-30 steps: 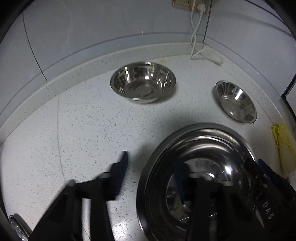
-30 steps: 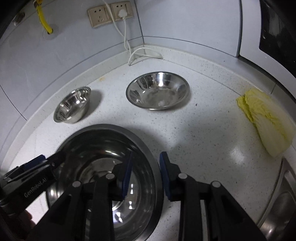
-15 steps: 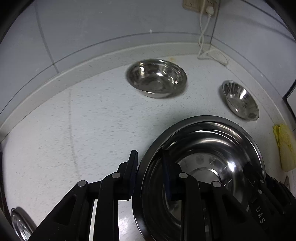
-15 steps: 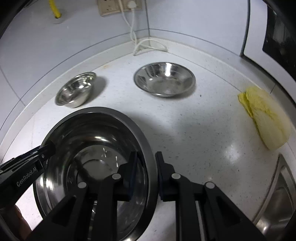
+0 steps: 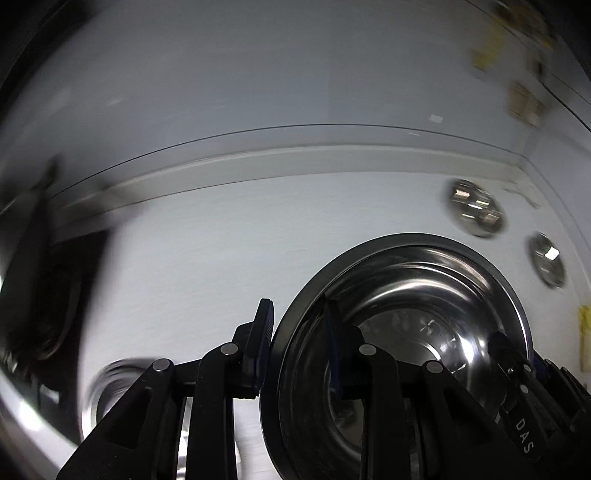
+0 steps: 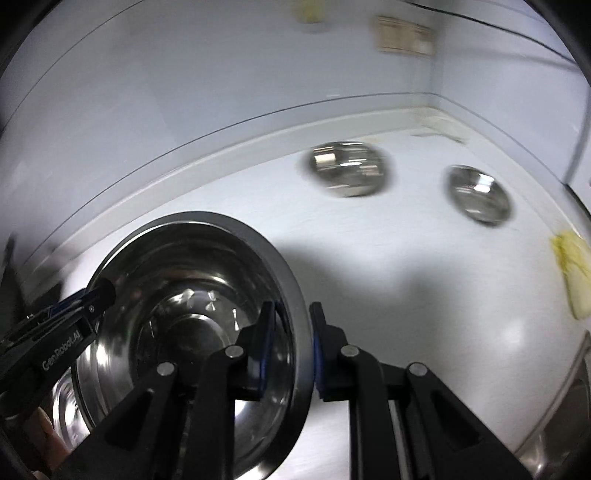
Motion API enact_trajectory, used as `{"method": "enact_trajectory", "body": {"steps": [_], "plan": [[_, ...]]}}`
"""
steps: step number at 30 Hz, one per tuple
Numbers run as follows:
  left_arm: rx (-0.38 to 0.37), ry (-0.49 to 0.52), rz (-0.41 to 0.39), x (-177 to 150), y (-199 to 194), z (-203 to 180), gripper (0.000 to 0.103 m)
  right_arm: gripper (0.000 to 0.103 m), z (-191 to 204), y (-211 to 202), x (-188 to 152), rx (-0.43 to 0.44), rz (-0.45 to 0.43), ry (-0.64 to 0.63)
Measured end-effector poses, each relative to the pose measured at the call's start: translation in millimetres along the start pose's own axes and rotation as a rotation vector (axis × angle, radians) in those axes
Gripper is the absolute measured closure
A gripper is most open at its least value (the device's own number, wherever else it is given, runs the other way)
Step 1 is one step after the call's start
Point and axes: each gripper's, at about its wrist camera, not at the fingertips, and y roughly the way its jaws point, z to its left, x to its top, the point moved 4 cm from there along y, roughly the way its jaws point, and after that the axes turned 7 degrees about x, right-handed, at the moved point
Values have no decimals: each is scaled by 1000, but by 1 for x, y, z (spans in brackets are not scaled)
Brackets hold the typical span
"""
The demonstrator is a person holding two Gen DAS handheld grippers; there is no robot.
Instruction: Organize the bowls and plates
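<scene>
A large steel bowl (image 5: pixel 424 306) (image 6: pixel 184 280) is held off the white counter by both grippers. My left gripper (image 5: pixel 295 343) is shut on its left rim, one finger outside and one inside. My right gripper (image 6: pixel 293 347) is shut on its right rim the same way. The right gripper also shows in the left wrist view (image 5: pixel 517 373), and the left gripper shows in the right wrist view (image 6: pixel 74 314). Two smaller steel bowls (image 6: pixel 347 170) (image 6: pixel 478 194) sit far back on the counter; they also show in the left wrist view (image 5: pixel 476 212) (image 5: pixel 546 264).
A yellow-green cabbage leaf (image 6: pixel 572 273) lies at the right. Another steel dish (image 5: pixel 122 387) shows blurred at lower left, and one lies under the bowl (image 6: pixel 64 402). A dark object (image 5: pixel 48 288) stands at the left. Wall sockets (image 6: pixel 404 35) are on the back wall.
Both grippers have lifted the large bowl and swung it left. The two small bowls now sit farther right and smaller in both views. The views are motion-blurred.
</scene>
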Motion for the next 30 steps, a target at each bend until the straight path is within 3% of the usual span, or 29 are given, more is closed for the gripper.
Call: {"method": "enact_trajectory", "body": {"steps": [7, 13, 21, 30], "plan": [[159, -176, 82, -49, 4, 147, 79, 88, 130, 24, -48, 160, 112, -180], [229, -255, 143, -90, 10, 218, 78, 89, 196, 33, -87, 221, 184, -293], [229, -258, 202, -118, 30, 233, 78, 89, 214, 46, -108, 200, 238, -331], [215, -220, 209, -121, 39, 212, 78, 89, 202, 60, -117, 177, 263, -320]]}}
